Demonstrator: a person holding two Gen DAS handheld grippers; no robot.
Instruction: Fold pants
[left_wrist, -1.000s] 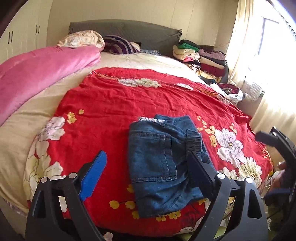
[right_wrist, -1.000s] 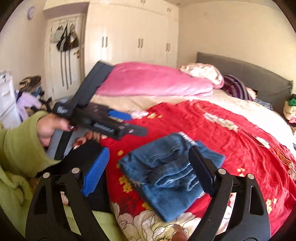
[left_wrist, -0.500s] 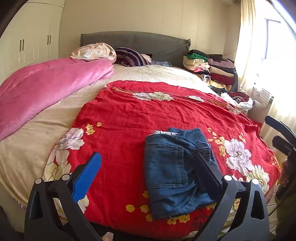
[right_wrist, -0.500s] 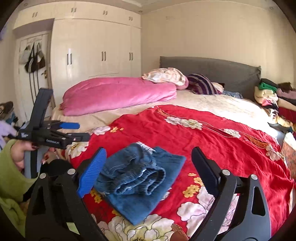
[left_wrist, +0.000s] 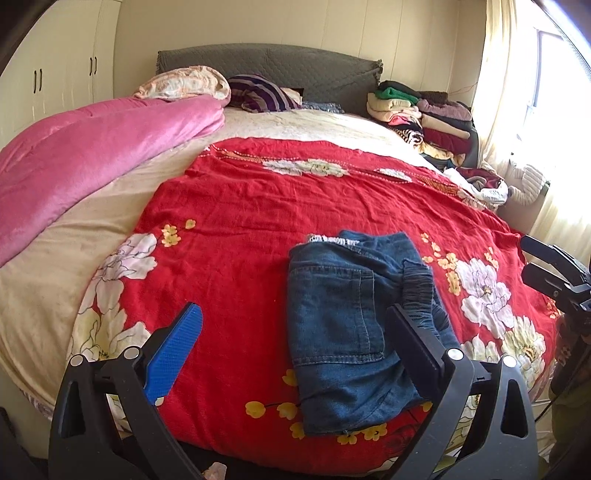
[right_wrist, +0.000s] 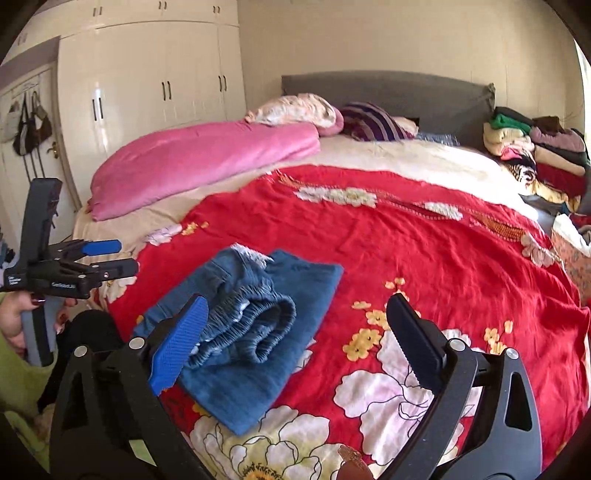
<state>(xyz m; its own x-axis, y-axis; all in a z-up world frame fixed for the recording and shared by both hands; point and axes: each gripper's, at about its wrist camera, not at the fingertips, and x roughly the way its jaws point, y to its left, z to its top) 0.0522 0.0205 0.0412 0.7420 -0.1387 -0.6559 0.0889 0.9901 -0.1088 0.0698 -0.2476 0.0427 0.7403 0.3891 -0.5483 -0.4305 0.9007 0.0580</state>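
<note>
A pair of blue denim pants (left_wrist: 343, 325) lies folded into a compact bundle on the red floral cover (left_wrist: 258, 206) near the bed's front edge; in the right wrist view the pants (right_wrist: 251, 325) show the elastic waistband on top. My left gripper (left_wrist: 291, 339) is open and empty, held back over the front edge, its right finger in front of the pants. My right gripper (right_wrist: 295, 332) is open and empty, held above the bed to the right of the pants. The left gripper also shows in the right wrist view (right_wrist: 107, 258), off the bed's left corner.
A pink duvet (left_wrist: 92, 155) lies along the left side of the bed. Pillows (left_wrist: 184, 83) rest at the grey headboard. A stack of folded clothes (left_wrist: 421, 114) sits at the far right corner. White wardrobes (right_wrist: 147, 74) stand at left; curtains (left_wrist: 517, 92) at right.
Both grippers have pulled back and up from the folded pants, so more of the bed and room shows. The pants have stayed in place.
</note>
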